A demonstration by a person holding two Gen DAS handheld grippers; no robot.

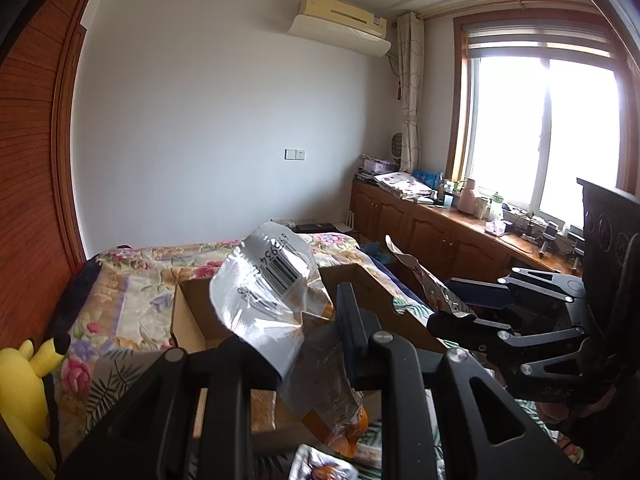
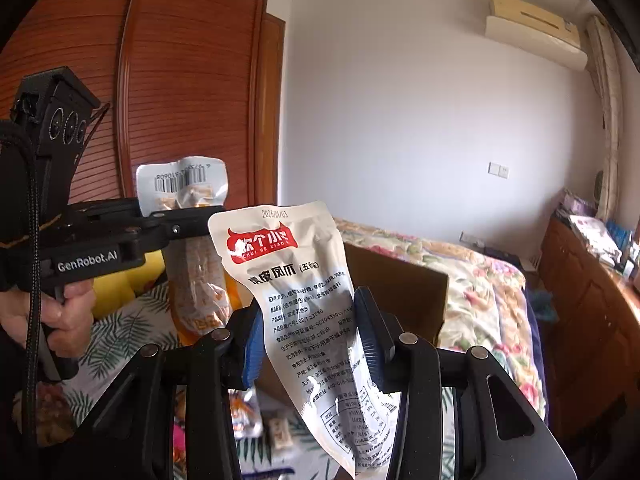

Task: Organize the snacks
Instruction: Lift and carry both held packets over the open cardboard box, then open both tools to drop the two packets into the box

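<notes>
A brown cardboard box (image 1: 192, 312) sits open on the flowered bedspread (image 1: 132, 280), filling the middle of the left wrist view; what lies inside it cannot be made out, since its floor is hidden behind the tool.

The left gripper (image 1: 292, 340) is clamped on a clear packet with a barcode (image 1: 272, 292), held up above the box in the centre of the frame. The right gripper (image 2: 310, 340) is clamped on a white packet with a red label (image 2: 296, 280), raised in the lower middle of its frame with the box edge behind it.

The left wrist view alone shows the bright window (image 1: 540, 132) at right and a yellow toy (image 1: 24, 392) at lower left. The right wrist view alone shows the printed face of the white packet, the person's hand (image 2: 60, 312) on the other tool's handle at left, and loose snacks (image 2: 248, 412) low on the bed.
</notes>
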